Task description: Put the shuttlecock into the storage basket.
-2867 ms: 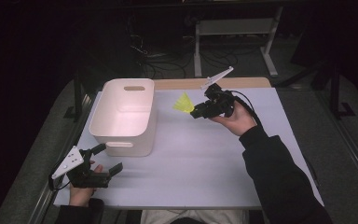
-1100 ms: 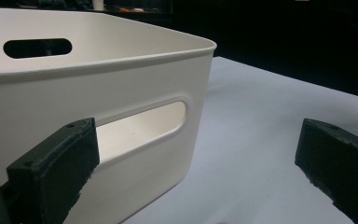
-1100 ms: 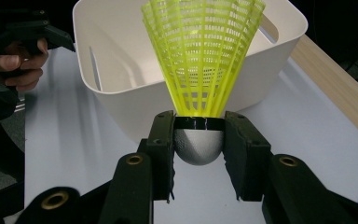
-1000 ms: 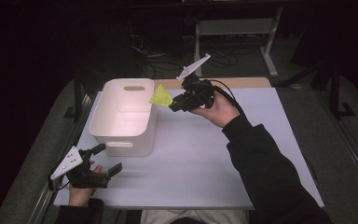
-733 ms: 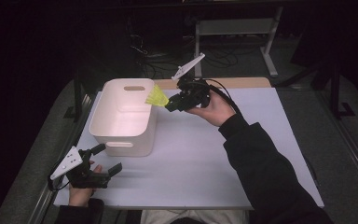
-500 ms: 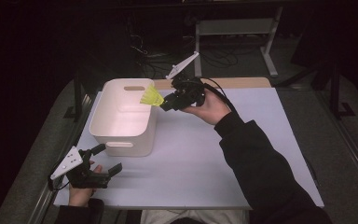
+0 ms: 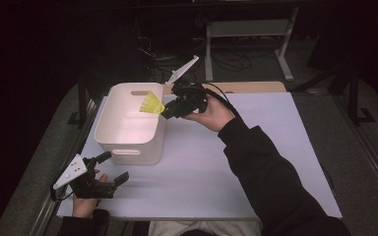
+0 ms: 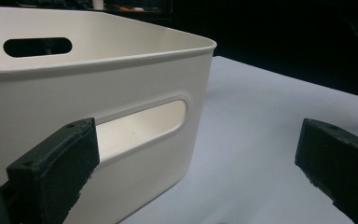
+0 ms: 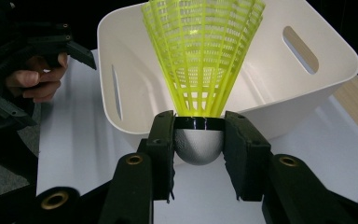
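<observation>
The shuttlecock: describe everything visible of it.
The shuttlecock has a neon-yellow plastic mesh skirt, a black band and a rounded silver-grey cap. The right gripper clamps it at the cap. In the high view it hangs in the air over the white bin's far right rim, skirt pointing towards the bin.

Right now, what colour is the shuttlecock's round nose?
Silver-grey, under a black band; the shuttlecock shows best in the right gripper view.

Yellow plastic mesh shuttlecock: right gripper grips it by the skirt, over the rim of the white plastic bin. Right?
Not quite. The right gripper grips the yellow plastic mesh shuttlecock by its rounded silver-grey base, not the skirt; the right gripper view shows both pads on the base. The rest holds: it hangs over the rim of the white plastic bin.
</observation>
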The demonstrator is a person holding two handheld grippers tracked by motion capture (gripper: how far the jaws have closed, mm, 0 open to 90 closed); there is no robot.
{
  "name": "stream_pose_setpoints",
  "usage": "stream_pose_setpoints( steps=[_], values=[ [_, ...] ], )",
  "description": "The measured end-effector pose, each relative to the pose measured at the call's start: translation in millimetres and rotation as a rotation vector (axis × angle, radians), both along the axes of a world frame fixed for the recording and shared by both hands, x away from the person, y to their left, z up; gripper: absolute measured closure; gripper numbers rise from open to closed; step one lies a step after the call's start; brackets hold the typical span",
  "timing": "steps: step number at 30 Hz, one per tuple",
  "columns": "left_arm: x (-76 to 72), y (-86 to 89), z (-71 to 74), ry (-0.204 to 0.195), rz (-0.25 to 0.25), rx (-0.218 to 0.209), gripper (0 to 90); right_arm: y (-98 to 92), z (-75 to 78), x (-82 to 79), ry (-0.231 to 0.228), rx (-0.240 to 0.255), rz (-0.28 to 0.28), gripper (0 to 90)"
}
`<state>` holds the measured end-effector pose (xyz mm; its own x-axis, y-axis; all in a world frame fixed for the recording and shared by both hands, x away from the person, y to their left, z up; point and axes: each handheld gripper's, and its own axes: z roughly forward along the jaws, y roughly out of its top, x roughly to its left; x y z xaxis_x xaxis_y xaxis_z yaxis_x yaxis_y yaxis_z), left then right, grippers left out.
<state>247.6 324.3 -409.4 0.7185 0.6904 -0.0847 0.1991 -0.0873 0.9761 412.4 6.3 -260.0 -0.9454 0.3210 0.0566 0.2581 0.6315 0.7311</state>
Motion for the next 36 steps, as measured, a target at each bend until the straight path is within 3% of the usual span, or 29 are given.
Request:
stream_pose_setpoints(
  steps=[36],
  values=[
    [-0.6,0.6,0.2,-0.003,-0.004,-0.005,0.0,40.0,-15.8,3.0,0.026,0.008,0.076,63.7]
  ],
)
